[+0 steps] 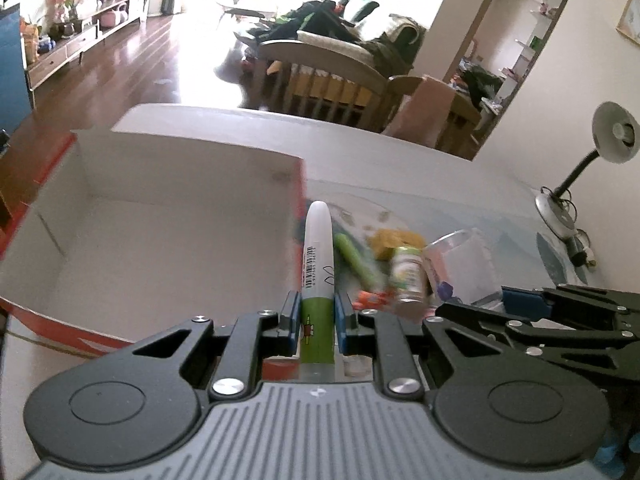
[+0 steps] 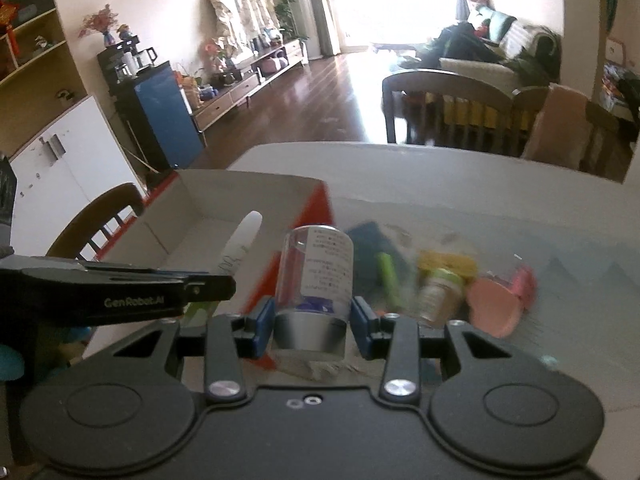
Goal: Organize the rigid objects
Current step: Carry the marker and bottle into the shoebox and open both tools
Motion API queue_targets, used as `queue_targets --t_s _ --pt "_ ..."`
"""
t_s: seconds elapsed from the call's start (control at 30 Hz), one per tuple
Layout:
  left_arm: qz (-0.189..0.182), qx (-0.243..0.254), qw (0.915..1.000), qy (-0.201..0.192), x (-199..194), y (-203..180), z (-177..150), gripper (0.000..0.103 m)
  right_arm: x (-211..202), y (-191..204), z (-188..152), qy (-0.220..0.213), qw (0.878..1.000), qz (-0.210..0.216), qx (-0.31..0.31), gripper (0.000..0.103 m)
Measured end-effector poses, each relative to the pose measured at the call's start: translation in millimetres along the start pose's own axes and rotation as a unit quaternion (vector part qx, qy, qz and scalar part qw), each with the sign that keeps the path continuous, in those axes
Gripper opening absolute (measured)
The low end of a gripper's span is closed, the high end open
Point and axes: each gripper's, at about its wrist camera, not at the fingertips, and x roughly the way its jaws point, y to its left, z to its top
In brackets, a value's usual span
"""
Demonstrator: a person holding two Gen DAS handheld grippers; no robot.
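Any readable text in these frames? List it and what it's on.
"GenRobot.AI": side of the left gripper, seen from the right wrist.
Marker: barcode with digits, too small to read.
Clear bottle: printed label, too small to read.
Small jar: label blurred.
No other text is legible.

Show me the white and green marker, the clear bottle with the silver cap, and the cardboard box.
White and green marker (image 1: 317, 276), left wrist view, barrel.
Clear bottle with silver cap (image 2: 316, 276), right wrist view, label.
Cardboard box (image 1: 168, 216), left wrist view, inside floor.
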Motion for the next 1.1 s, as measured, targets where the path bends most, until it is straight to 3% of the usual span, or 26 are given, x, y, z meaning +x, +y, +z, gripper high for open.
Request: queue_targets --t_s 0.57,0.83,1.1 --pt "0.071 0.01 0.9974 0.0 5.6 115.6 46.5 0.017 102.4 81.7 29.4 0.042 0.998 -0.021 -0.028 0.04" --pt "0.1 0.042 0.9933 0.038 41.7 140.0 55.0 0.017 153.1 98.6 30.4 0.071 0.995 -0.048 -0.05 0.04" --pt "0.11 0.061 0.9881 0.088 84.4 148.3 49.9 0.017 191.7 103.8 22.7 0.135 0.988 -0.048 -0.065 0.04"
